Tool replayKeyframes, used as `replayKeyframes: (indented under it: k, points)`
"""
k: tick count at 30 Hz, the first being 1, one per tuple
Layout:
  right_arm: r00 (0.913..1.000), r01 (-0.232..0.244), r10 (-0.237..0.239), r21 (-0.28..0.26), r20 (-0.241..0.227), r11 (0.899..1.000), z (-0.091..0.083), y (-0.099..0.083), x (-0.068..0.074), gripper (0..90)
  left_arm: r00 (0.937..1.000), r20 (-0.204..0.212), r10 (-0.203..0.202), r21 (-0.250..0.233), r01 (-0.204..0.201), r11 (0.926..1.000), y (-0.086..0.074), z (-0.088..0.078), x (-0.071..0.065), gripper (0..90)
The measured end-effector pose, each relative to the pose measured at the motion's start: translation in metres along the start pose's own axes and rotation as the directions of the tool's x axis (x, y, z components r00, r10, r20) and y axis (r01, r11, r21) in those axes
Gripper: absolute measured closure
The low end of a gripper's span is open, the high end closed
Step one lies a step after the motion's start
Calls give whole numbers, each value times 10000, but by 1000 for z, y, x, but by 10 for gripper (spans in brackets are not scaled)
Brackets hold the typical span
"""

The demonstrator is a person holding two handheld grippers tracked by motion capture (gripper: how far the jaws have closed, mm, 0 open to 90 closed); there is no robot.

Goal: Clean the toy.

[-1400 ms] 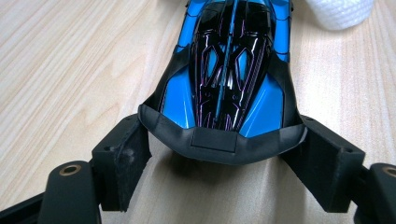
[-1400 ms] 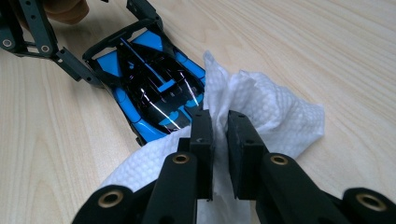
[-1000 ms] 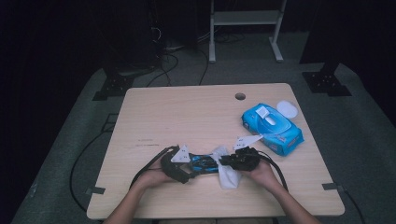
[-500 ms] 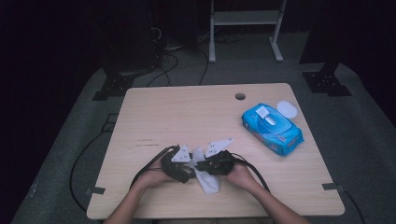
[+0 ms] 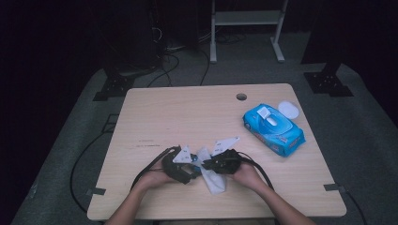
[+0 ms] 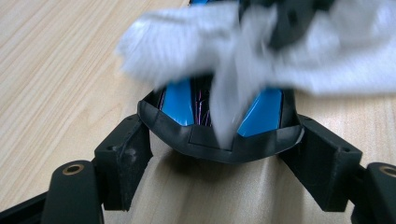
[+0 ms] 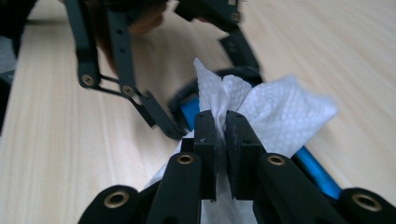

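No writing can be read on anything here; the print on the blue wipe packet (image 5: pixel 273 130) is too small to make out. There is one packet, lying at the right side of the desk (image 5: pixel 187 112), its flap open with a white wipe showing in the opening, and one round white lid (image 5: pixel 288 110) just beside it. One blue-and-black object (image 6: pixel 219 121) lies near the front edge of the desk, clamped across its black end between the jaws of the left hand-held gripper (image 5: pixel 185 168). One white wipe (image 7: pixel 261 109) is draped over that object. The right hand-held gripper (image 7: pixel 221 128) has its jaws nearly together, pinching a fold of the wipe right above the blue part. Two cables trail off the desk.
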State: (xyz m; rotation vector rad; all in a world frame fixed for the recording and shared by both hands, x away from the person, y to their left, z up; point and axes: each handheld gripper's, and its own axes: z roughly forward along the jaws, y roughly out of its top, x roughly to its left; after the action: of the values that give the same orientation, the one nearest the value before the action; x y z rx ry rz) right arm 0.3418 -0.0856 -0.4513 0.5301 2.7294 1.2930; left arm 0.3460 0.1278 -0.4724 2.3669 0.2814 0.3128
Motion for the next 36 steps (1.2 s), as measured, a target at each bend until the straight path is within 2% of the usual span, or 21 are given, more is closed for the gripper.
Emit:
replayKeyframes:
  k: [1,4,8,9,10,11,13,14,16,21,23,24,26,27,28,30,33,36]
  points:
    - [9998,47,-47,-13,-176,10000,8,4,3,829,10000,-1,8,-8,-8,10000,0,0,0,248]
    - [9992,3,-6,-75,-408,10000,15,9,4,828,10000,22,-23,-43,23,10000,-1,0,0,247]
    - [9998,89,-89,-24,-203,10000,17,14,2,826,10000,-8,9,-32,-9,10000,0,0,0,247]
    - [10000,-49,47,-209,-80,9998,14,14,-1,826,10000,-8,-10,-30,10,10000,0,0,0,247]
    - [9992,-260,271,-399,290,9989,9,14,-9,828,9999,2,-101,-47,101,9999,-1,0,0,247]
    - [9992,-260,271,-399,290,9989,9,14,-9,828,9999,2,-101,-47,101,9999,-1,0,0,248]
    - [9975,-391,408,-303,583,9988,6,13,-16,828,10000,-11,-54,-73,54,10000,-1,0,0,248]
    - [9968,-612,626,-292,492,9977,6,13,-20,828,10000,-10,-48,-68,48,10000,-1,0,0,248]
    - [9970,-615,620,-124,458,9980,11,15,-21,828,10000,-7,-63,-60,63,10000,-1,0,0,248]
    - [9985,-368,365,49,413,9993,26,24,-20,828,9999,-6,-106,-65,106,9999,0,0,0,249]
    - [9981,-493,493,1,360,9988,25,22,-23,828,9999,106,-77,-73,78,9999,0,0,0,253]
    - [9977,-541,541,-5,409,9985,22,20,-25,829,9998,204,28,-204,-24,9998,-1,0,-1,323]
    - [9963,-642,638,39,580,9979,14,15,-30,829,9996,35,287,-237,-286,9993,-1,-1,-2,356]
    - [9963,-642,638,39,580,9979,14,15,-30,829,9995,-119,277,-161,-279,9995,0,0,-3,356]
    - [9949,-843,840,28,558,9964,11,12,-33,829,9994,-231,265,-53,-267,9996,2,0,-3,299]
    - [9945,-905,904,-13,536,9959,10,10,-34,829,9994,-251,231,28,-230,9997,3,1,-2,284]
    - [9941,-988,993,-136,447,9950,13,10,-32,831,10000,28,-62,22,62,10000,4,5,-2,191]
    - [9957,-805,807,-78,460,9967,16,14,-28,832,9999,152,-22,-11,22,10000,7,8,-3,188]
